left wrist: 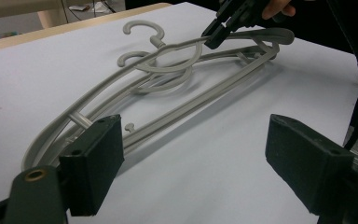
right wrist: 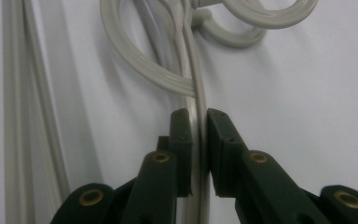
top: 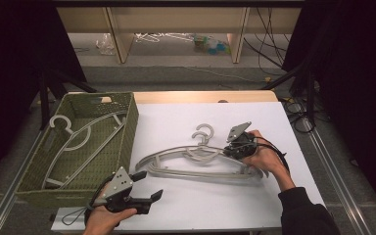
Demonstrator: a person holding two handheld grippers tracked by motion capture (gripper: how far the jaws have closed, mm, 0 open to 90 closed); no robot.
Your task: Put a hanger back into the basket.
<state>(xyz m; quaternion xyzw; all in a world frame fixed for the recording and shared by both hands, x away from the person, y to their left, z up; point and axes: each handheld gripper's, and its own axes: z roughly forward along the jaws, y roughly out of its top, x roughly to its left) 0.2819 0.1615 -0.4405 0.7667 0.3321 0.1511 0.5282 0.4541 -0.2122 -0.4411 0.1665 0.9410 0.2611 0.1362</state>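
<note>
Between the right gripper's [right wrist: 198,140] closed jaws sits the hanger's [right wrist: 196,100] arm.

High view looks down over the white table [top: 186,205]; both gripper views sit low, sharing the grey hangers [left wrist: 168,79]
</note>
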